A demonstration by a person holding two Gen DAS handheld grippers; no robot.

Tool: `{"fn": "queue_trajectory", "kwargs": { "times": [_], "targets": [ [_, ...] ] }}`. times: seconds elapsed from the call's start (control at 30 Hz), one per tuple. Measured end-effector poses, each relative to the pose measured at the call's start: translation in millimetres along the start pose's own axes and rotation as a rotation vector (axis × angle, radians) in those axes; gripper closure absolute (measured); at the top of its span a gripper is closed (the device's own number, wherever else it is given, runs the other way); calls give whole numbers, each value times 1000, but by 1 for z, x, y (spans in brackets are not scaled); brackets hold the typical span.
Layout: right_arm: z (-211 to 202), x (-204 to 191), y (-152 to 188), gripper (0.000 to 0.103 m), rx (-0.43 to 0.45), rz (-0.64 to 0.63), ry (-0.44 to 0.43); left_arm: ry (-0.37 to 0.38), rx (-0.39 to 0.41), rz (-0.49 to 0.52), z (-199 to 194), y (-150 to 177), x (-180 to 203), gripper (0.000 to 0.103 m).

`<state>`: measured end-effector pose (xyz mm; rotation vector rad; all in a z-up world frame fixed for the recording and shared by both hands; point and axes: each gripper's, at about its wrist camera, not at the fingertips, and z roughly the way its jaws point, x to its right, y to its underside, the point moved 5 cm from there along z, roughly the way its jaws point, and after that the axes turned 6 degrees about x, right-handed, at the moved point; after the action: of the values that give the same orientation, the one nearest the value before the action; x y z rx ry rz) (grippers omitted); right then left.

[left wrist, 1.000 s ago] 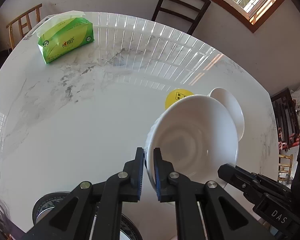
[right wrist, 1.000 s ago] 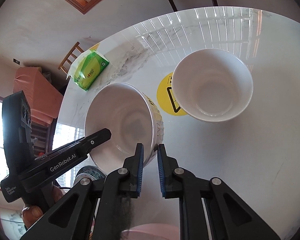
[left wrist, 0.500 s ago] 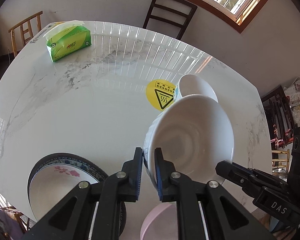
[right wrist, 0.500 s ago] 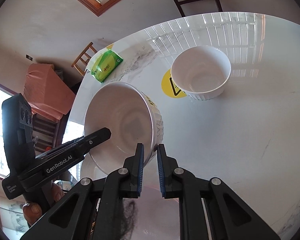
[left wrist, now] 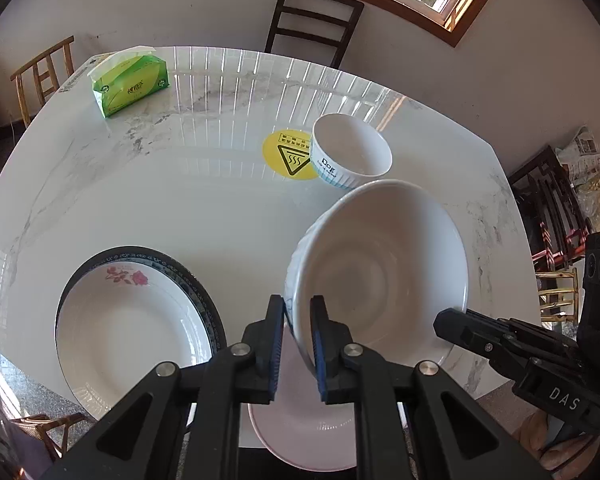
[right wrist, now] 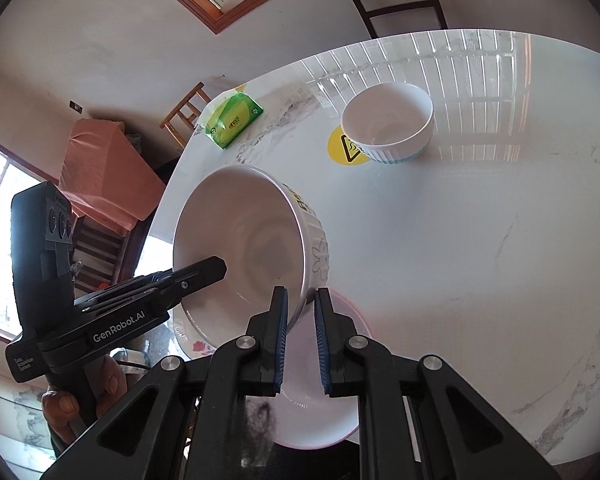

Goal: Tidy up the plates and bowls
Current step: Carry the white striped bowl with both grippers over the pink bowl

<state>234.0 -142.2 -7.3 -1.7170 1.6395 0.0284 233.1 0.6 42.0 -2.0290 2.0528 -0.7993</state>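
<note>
Big bowl (left wrist: 380, 276) held tilted above the worktop (left wrist: 204, 216) by both grippers.

The left gripper (left wrist: 296, 340) has its jaws pinching the bowl's near rim; the right gripper (right wrist: 300, 332) has its jaws pinching the same bowl's rim from the other side. The bowl hangs over a pink plate (left wrist: 308, 420) at the worktop's near edge. A flowered plate (left wrist: 128, 320) lies to the left, on a dark-rimmed one. A small bowl (left wrist: 350, 152) sits further back, touching a yellow sticker (left wrist: 286, 156). A green tissue pack (left wrist: 130, 82) lies at the far corner.
</note>
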Motion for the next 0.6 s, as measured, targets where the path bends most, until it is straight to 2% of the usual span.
{"fn": "queue_trajectory", "kwargs": {
  "times": [0.3,0.6],
  "targets": [
    [-19,4,28,89,-2,-16,-14,1,-2,16,-16,29,12,89],
    [-19,6,51,89,-25,-17,-7,-3,-32,16,-17,56,14,89]
  ]
}}
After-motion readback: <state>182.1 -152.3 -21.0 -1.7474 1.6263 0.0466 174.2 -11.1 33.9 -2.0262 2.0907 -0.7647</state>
